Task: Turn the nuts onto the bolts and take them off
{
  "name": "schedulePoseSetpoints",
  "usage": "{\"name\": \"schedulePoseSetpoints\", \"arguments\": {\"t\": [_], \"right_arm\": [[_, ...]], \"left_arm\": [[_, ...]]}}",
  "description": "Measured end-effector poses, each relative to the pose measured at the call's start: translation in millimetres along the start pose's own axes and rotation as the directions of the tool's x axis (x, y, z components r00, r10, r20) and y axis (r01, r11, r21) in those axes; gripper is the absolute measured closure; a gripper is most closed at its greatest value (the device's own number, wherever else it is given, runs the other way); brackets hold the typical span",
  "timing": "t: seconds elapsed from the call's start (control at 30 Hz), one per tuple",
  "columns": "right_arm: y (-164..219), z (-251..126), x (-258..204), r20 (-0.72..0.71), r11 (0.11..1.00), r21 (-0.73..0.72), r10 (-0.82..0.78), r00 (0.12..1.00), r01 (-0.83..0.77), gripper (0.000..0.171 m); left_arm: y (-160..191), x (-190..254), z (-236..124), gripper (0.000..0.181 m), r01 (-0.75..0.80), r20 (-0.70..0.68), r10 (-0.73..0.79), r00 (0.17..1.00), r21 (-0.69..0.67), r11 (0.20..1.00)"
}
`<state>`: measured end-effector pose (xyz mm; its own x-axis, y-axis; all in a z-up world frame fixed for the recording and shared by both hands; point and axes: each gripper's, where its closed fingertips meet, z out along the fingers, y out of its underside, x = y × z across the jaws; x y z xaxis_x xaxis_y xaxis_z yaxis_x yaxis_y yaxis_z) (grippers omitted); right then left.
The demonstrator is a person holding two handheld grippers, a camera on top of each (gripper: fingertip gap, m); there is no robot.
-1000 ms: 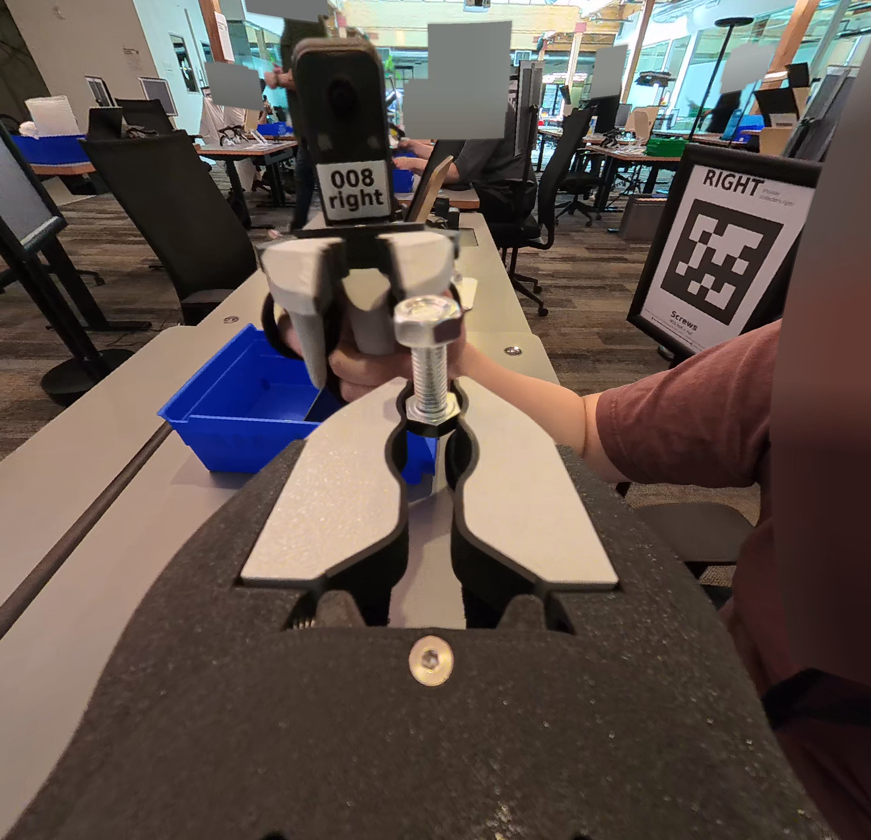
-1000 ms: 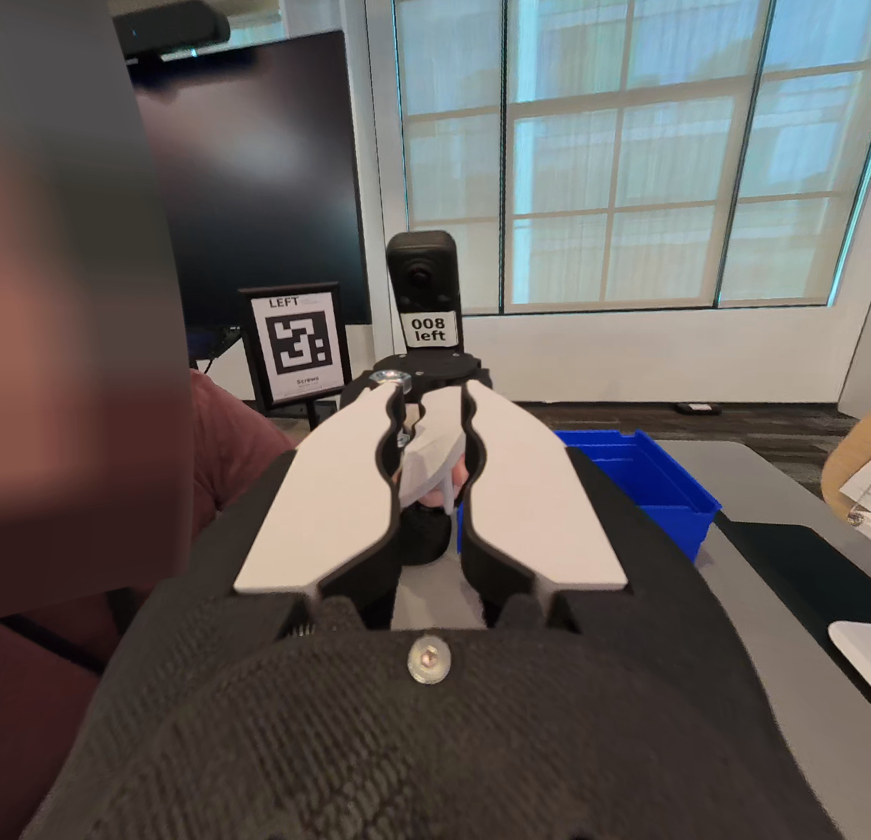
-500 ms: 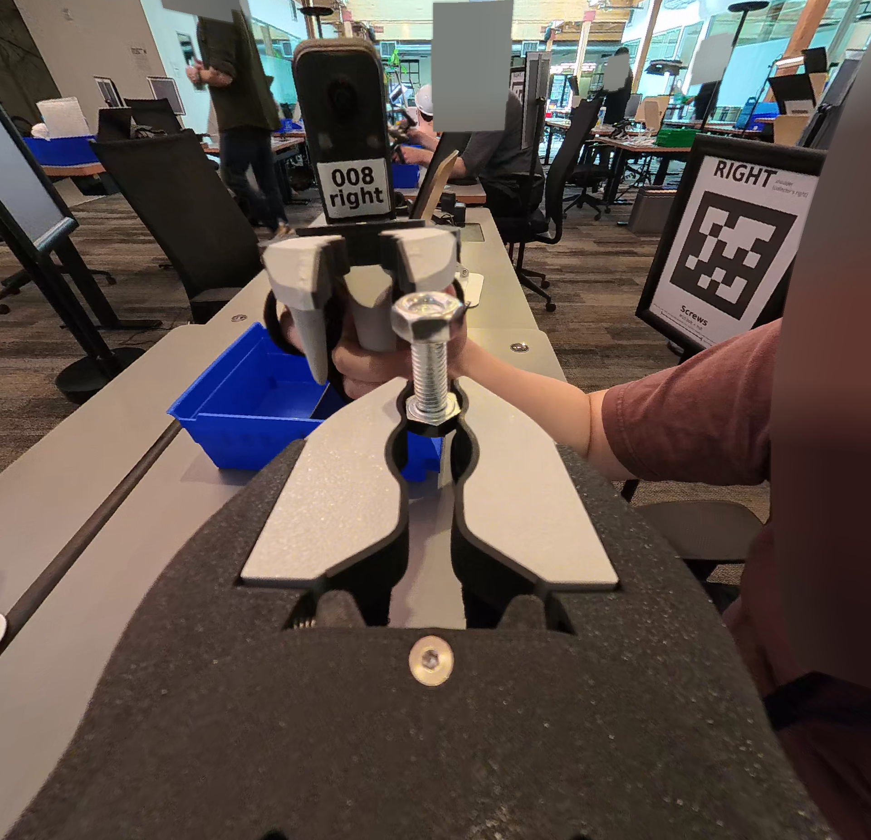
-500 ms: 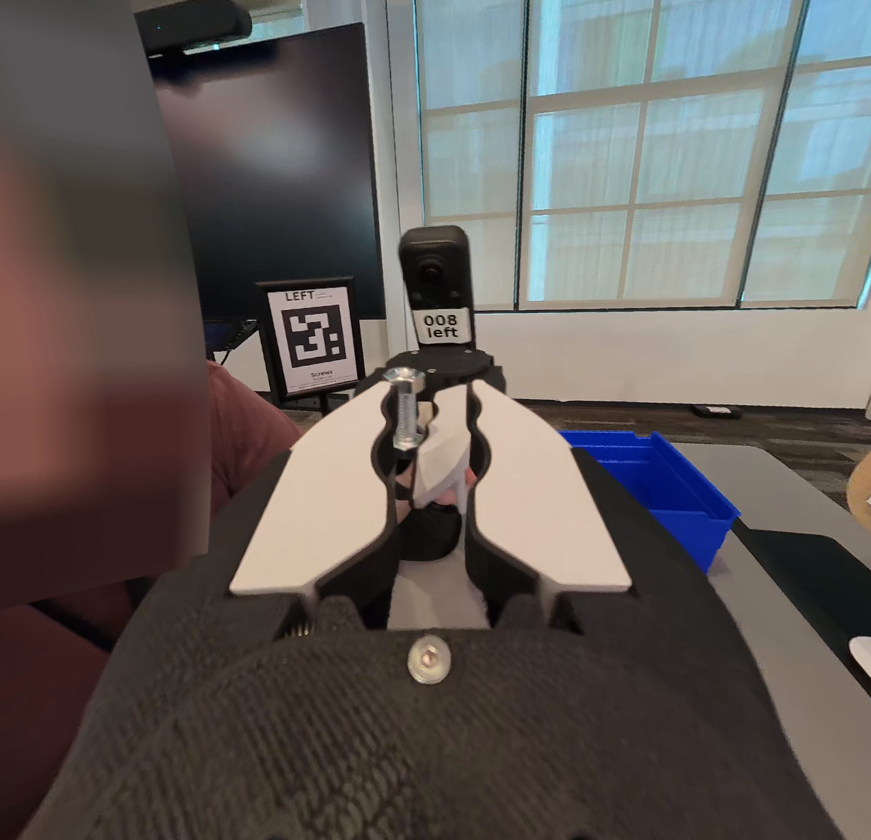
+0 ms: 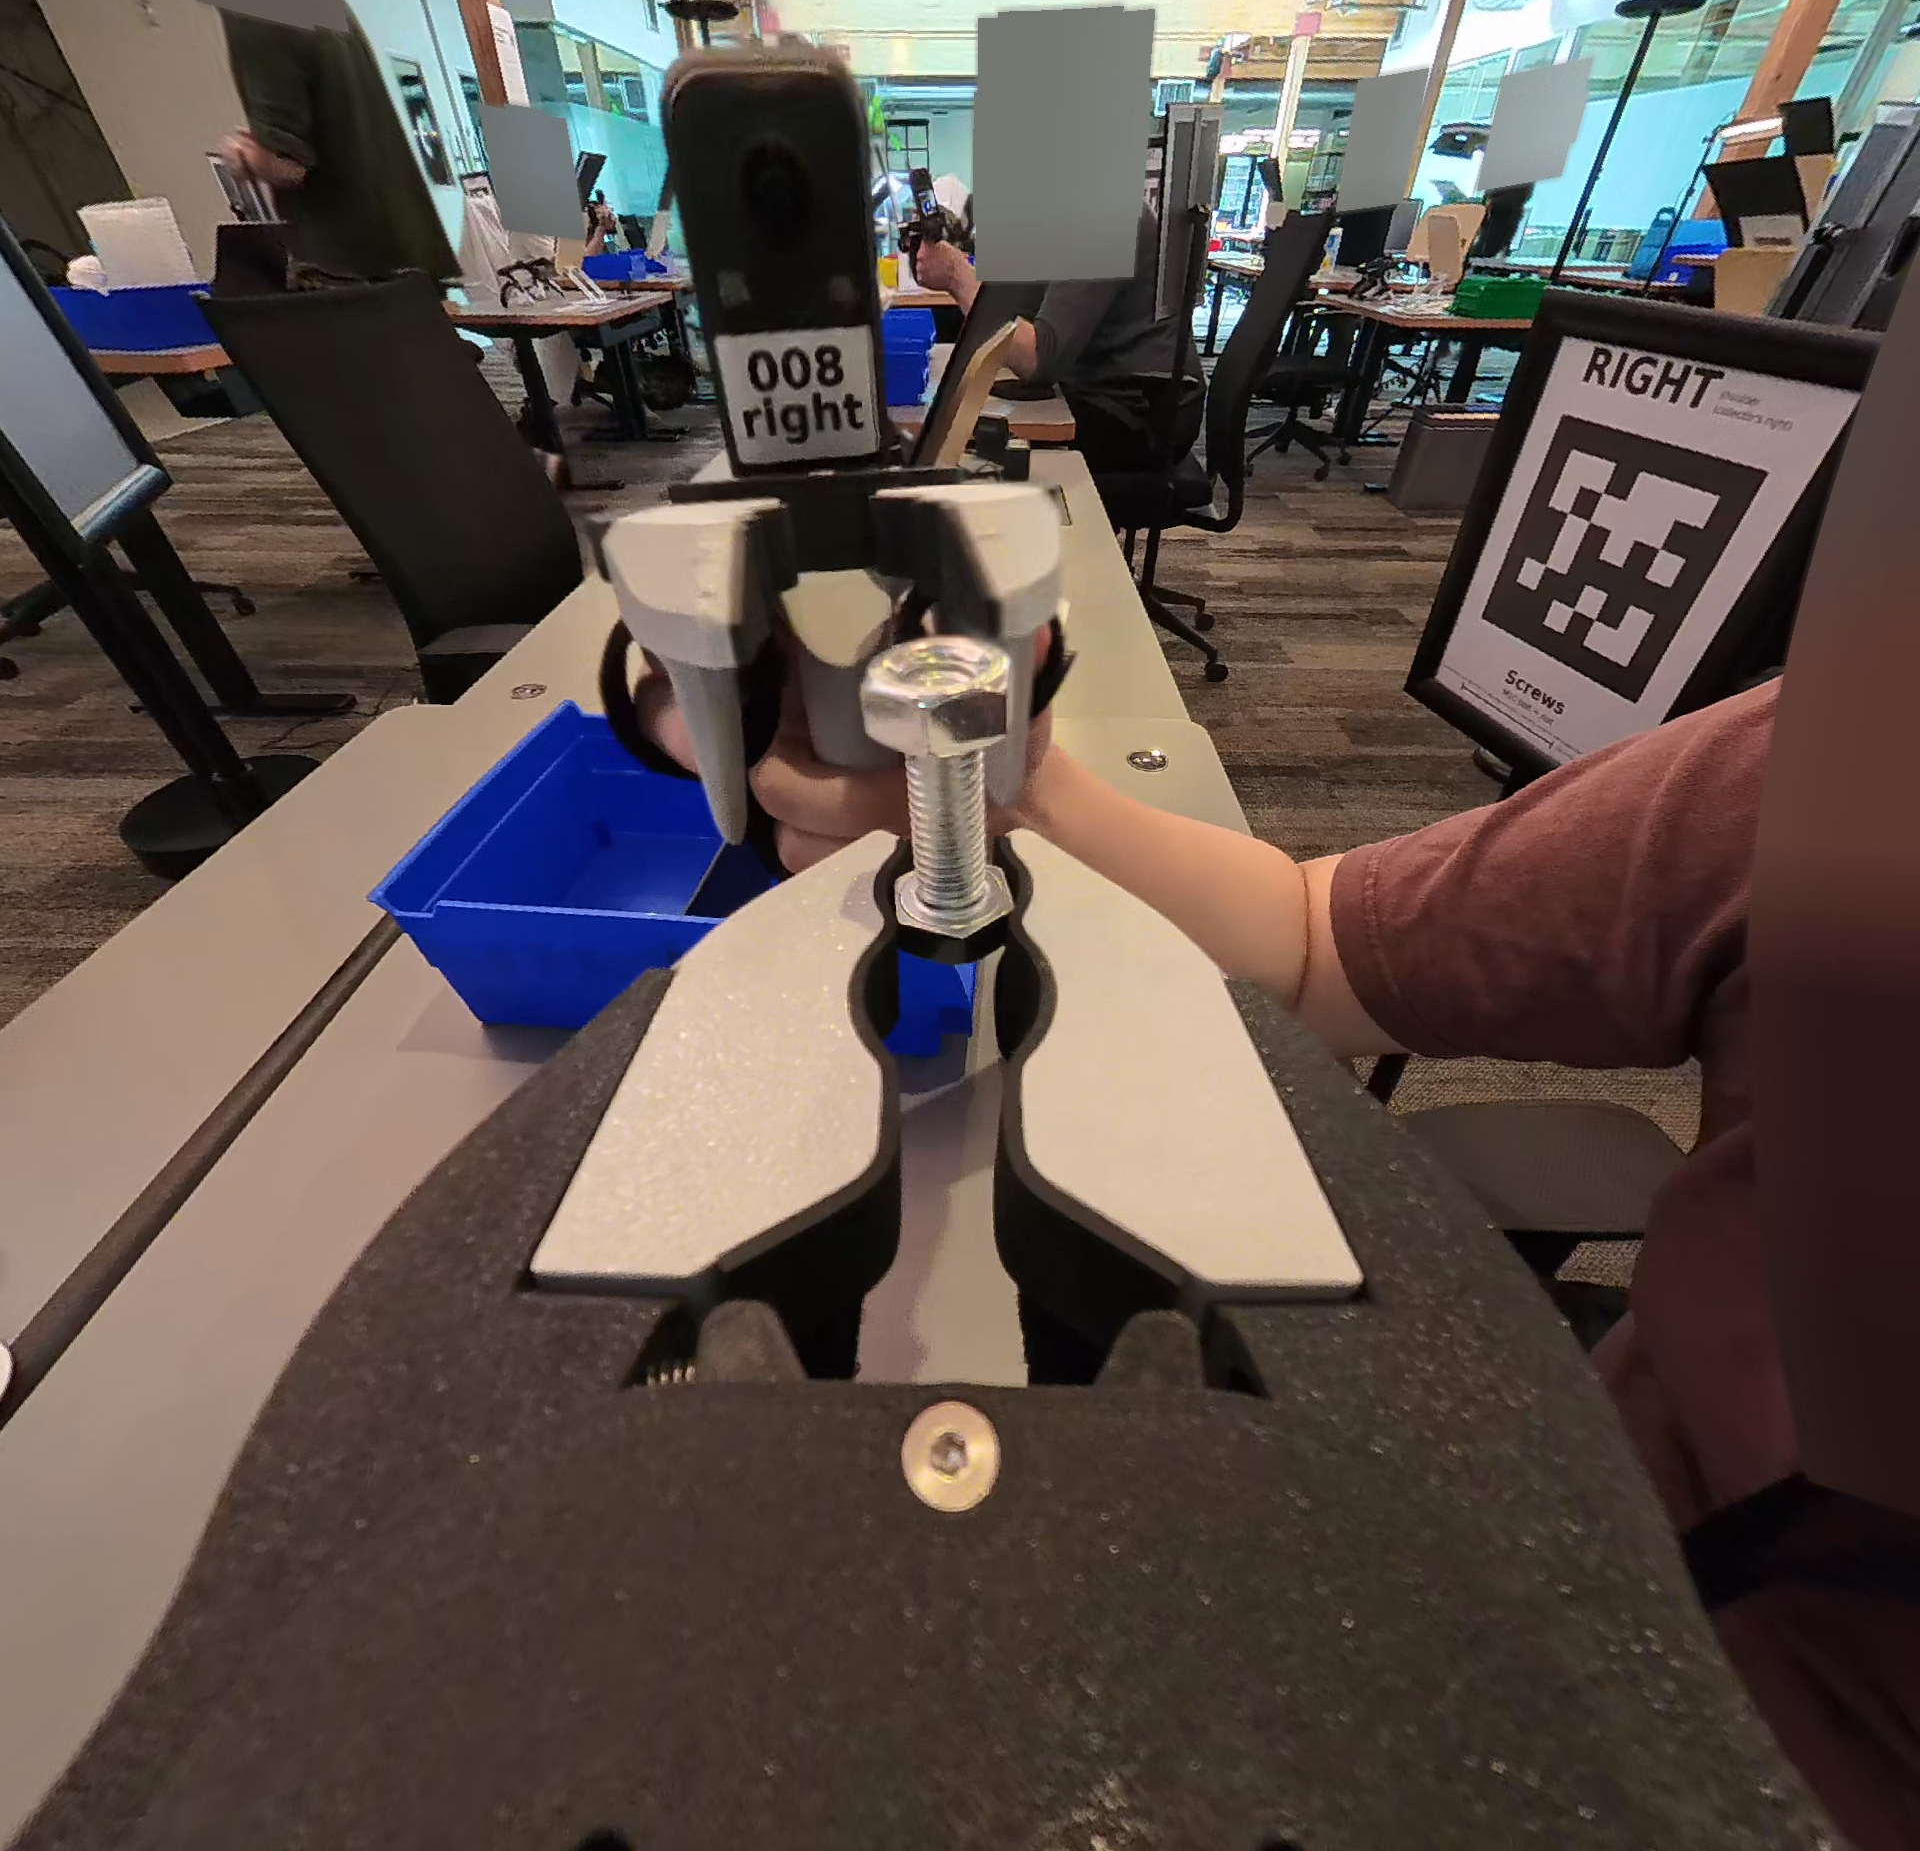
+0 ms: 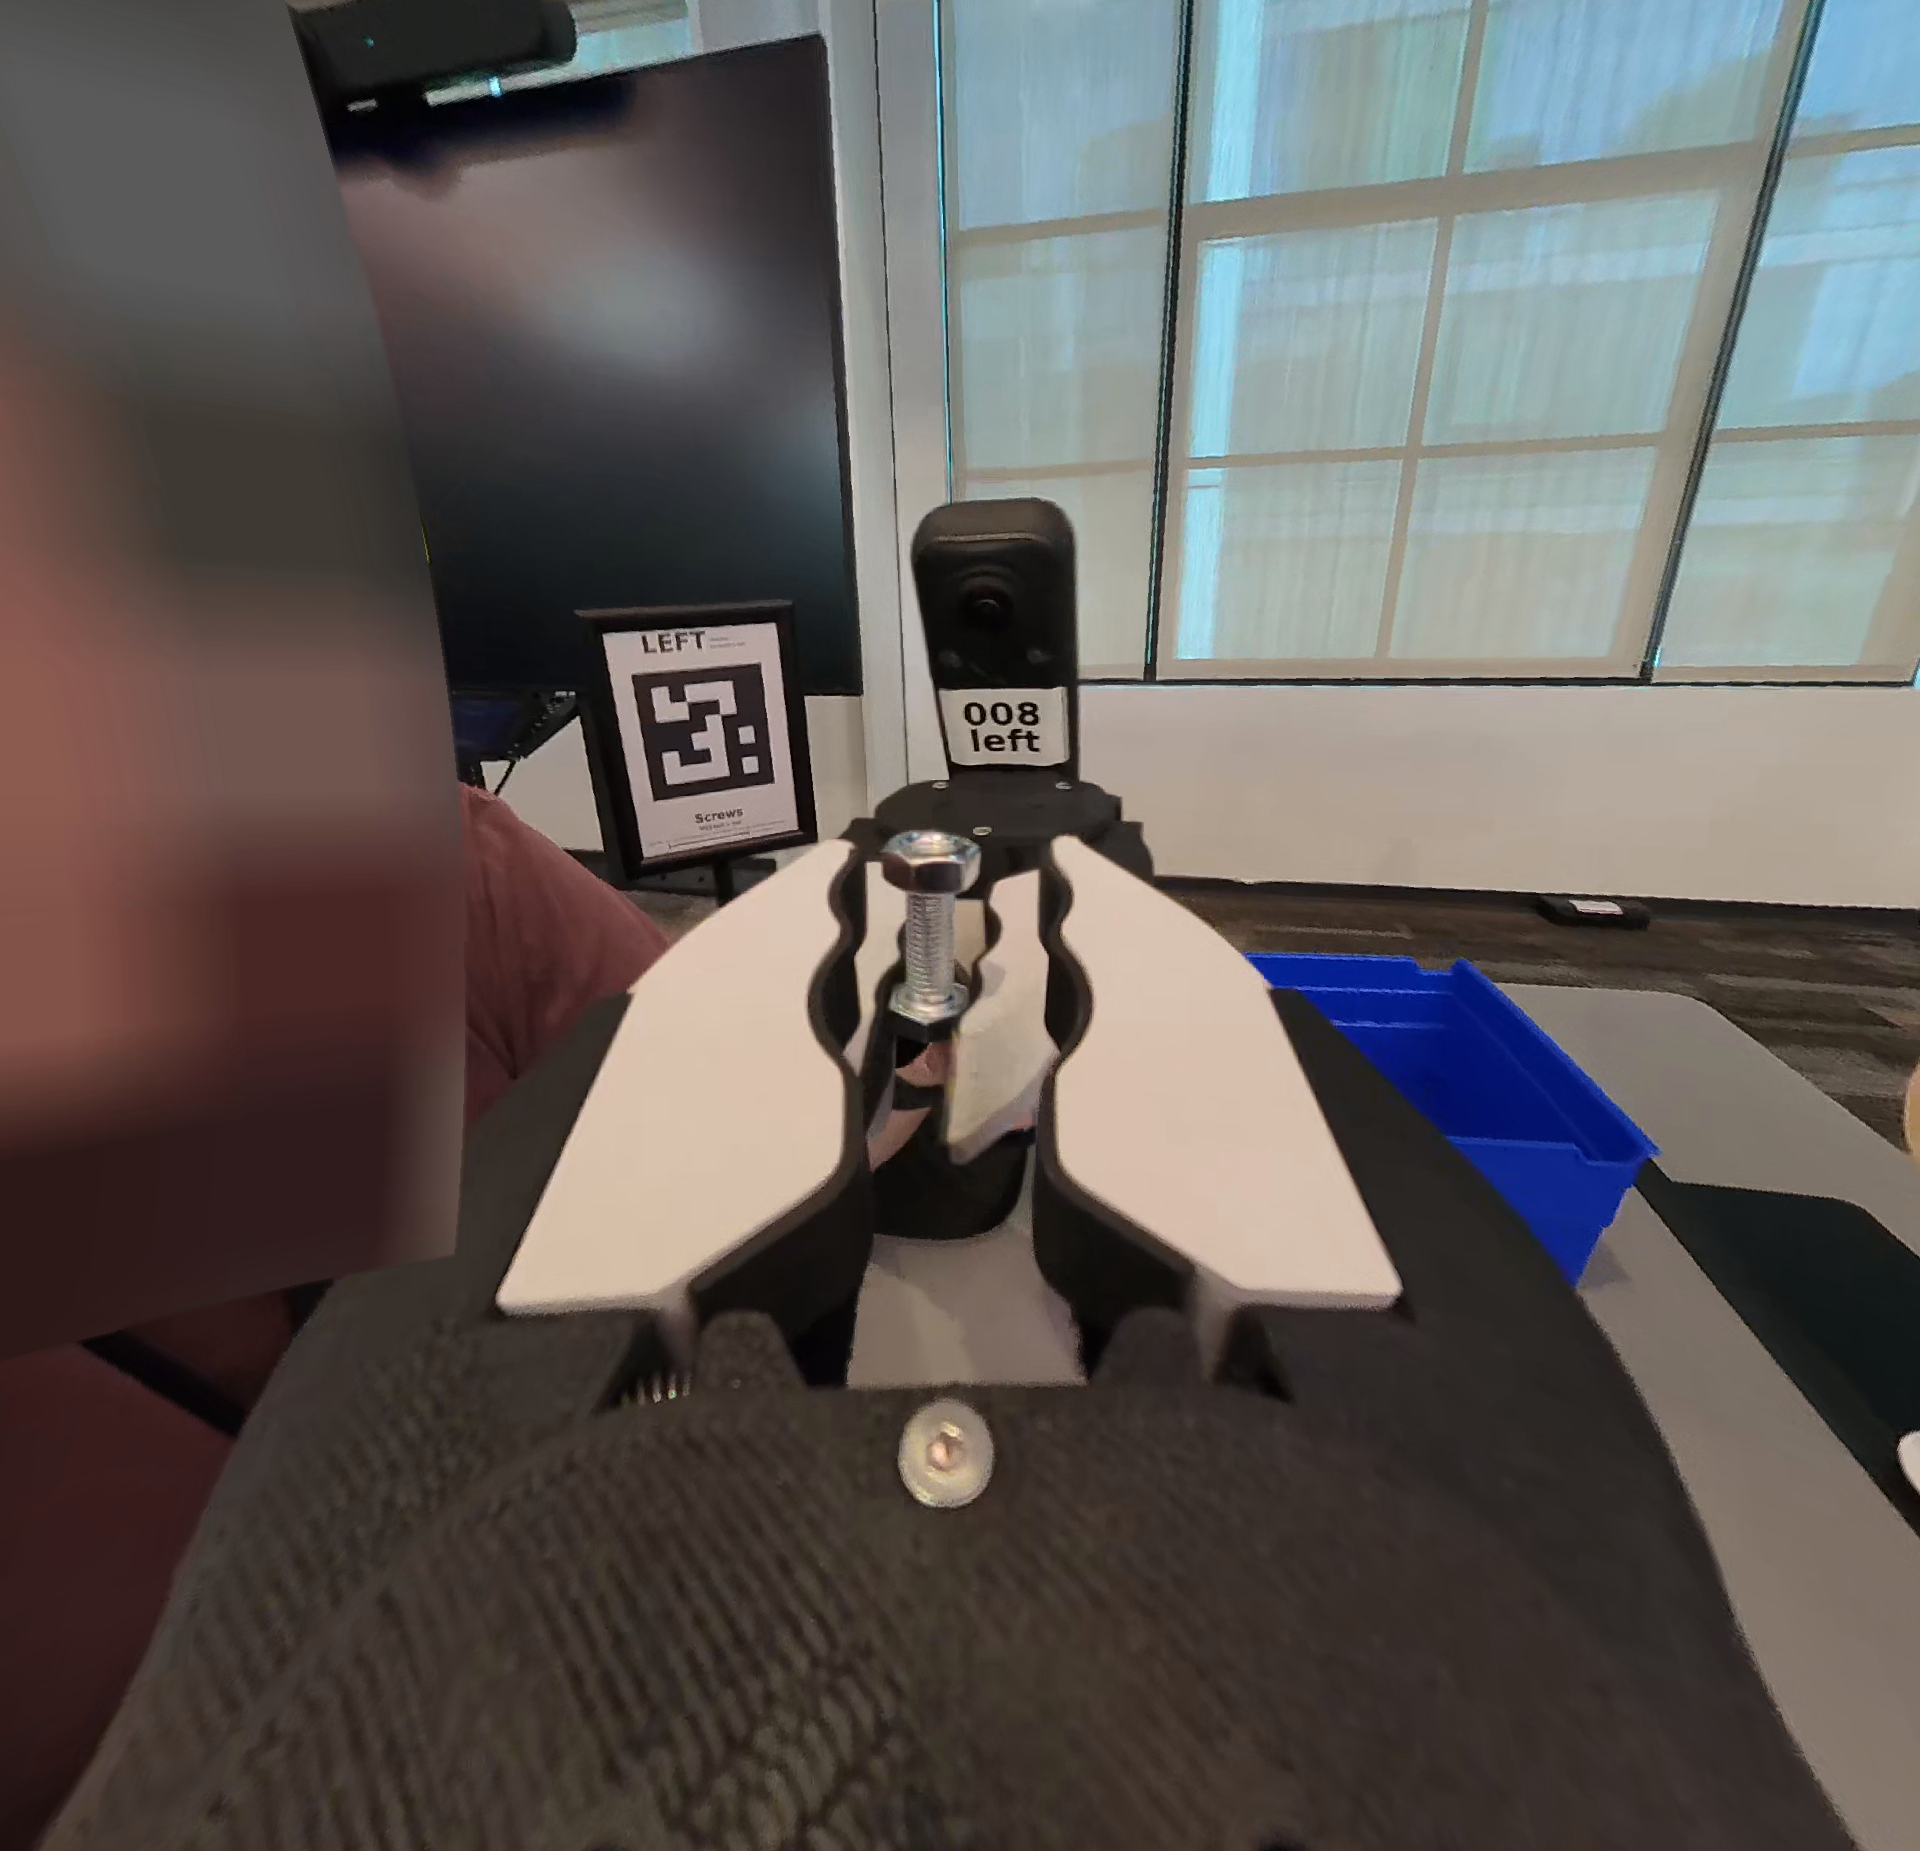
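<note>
Bolt [image 5: 940,762] upright, nut [image 5: 953,908] clenched in left gripper [image 5: 951,928] jaws. Right gripper [image 6: 951,928] jaws released, parted around bolt. Risk: closing crookedly on bolt head, tilting it, jamming threads.

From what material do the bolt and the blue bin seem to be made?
The bolt looks like bright plated steel: silvery, with sharp glints on its hex head and threads. The nut on it, held by the left tongs, looks the same. The blue bin looks like moulded plastic: uniform colour, soft sheen.
</note>
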<state>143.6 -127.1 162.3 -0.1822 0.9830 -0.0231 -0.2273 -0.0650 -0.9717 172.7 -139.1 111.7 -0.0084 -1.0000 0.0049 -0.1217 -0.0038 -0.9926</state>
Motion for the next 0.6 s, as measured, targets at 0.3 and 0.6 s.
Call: {"name": "schedulePoseSetpoints", "arguments": {"t": [0.3, 0.6], "right_arm": [[4.1, -2.5, 7.9, -0.02, 1.0, -0.005, 0.014, 1.0, -0.015, 0.141], [6.6, 11.4, -6.1, 0.024, 1.0, -0.021, -0.004, 1.0, 0.004, 0.136]], "left_arm": [[-0.1, 2.0, 1.1, 0.167, -0.003, -0.006, 0.003, 1.0, 0.005, 1.0], [4.6, 2.5, 4.9, 0.167, -0.001, -0.011, 0.001, 1.0, -0.017, 1.0]]}}
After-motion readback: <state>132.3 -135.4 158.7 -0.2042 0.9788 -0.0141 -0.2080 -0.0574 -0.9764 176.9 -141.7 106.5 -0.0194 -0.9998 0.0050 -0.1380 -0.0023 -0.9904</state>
